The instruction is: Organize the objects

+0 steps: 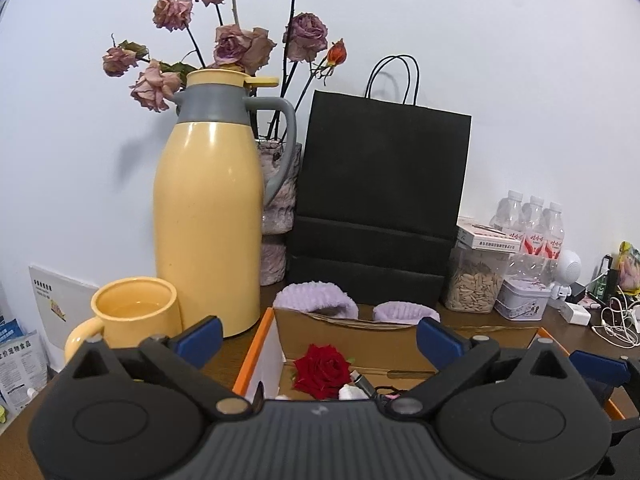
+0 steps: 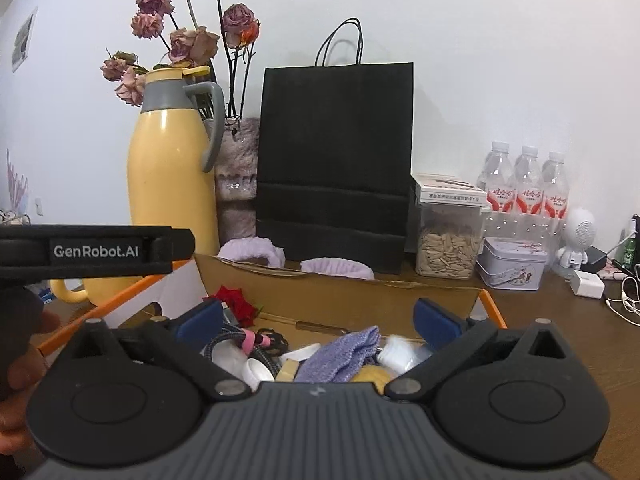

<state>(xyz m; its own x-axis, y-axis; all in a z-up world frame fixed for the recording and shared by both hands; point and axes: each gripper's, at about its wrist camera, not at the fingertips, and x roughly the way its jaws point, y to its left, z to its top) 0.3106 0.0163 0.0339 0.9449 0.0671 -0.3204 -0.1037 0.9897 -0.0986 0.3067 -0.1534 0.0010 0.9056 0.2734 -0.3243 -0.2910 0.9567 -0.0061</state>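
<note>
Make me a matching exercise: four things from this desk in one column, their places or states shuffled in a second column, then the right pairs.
Things:
1. red rose
2. yellow mug
3. jar of seeds
4. black paper bag

Places or states:
A. standing upright against the wall, handles up
B. lying inside the open cardboard box
C. a flat white box rests on its lid
D. in front of the yellow thermos jug, on the left in the left wrist view

Pairs: 1-B, 2-D, 3-C, 4-A
</note>
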